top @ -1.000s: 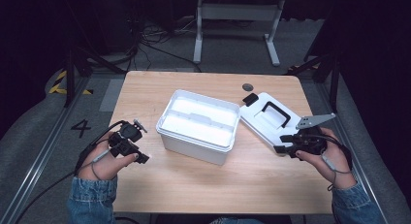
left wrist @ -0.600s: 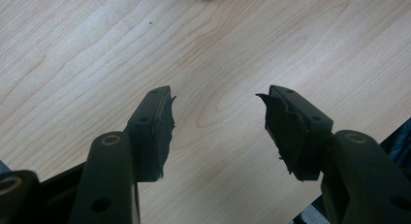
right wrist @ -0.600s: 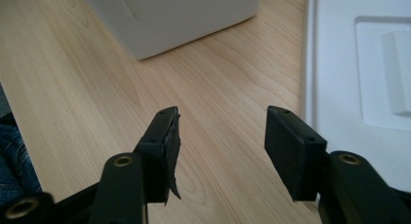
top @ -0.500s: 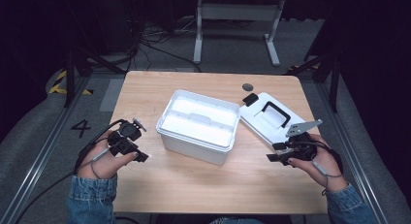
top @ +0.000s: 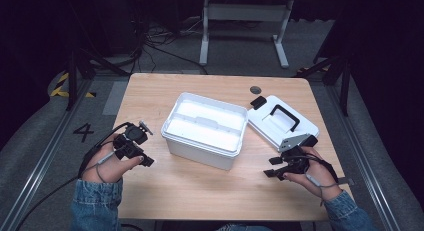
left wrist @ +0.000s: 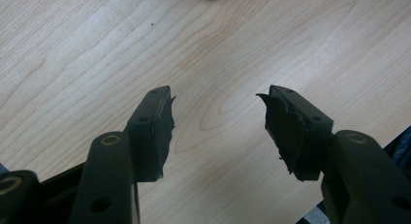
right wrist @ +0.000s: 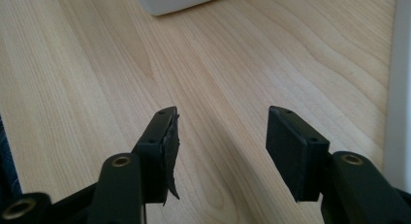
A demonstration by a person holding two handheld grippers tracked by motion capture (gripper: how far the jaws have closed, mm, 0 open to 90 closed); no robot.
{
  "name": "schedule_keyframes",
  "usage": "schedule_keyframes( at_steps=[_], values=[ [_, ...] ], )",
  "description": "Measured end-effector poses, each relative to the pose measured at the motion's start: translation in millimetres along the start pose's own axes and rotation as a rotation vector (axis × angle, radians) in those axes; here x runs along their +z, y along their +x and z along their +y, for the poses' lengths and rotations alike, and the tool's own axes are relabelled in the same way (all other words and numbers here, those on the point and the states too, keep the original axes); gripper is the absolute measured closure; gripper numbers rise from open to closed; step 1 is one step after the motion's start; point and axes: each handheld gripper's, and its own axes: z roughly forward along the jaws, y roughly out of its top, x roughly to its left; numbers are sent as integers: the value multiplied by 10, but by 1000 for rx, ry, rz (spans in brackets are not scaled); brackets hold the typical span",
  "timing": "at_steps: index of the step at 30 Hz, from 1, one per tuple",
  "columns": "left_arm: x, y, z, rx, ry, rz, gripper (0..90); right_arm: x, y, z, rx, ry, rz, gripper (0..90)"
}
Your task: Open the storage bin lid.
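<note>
An open white plastic box [top: 206, 129] stands in the middle of the wooden table [top: 200, 191]. Its white lid [top: 282, 120], with a black handle and a black latch, lies flat to the box's right. My left gripper [top: 145, 158] rests low over the table left of the box, open and holding nothing [left wrist: 218, 112]. My right gripper [top: 272, 168] hovers near the front right, just in front of the lid, open as well [right wrist: 220, 132]. A corner of the box [right wrist: 174, 1] shows ahead of the right gripper, and the lid's edge [right wrist: 400, 88] runs along its right.
A small dark round spot [top: 255, 90] marks the table's far side near the lid. Beyond the table stand a white metal frame [top: 245, 21] and loose cables on the floor. Bare wood lies in front of the box between the two hands.
My right gripper has drawn back from beside the lid toward the table's front edge and a little to the left. The left gripper has stayed put.
</note>
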Motion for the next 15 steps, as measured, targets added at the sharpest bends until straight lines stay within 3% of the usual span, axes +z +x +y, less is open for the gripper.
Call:
schedule_keyframes(
  at_steps=[12, 15],
  values=[
    [2, -17, 22, 2, 0, 5, 442, 218, 113, -13, -67, -4, -12, 451],
    [-5, -24, 34, 16, -1, 8, 442, 246, 148, -6, -75, -15, 5, 449]
  ],
)
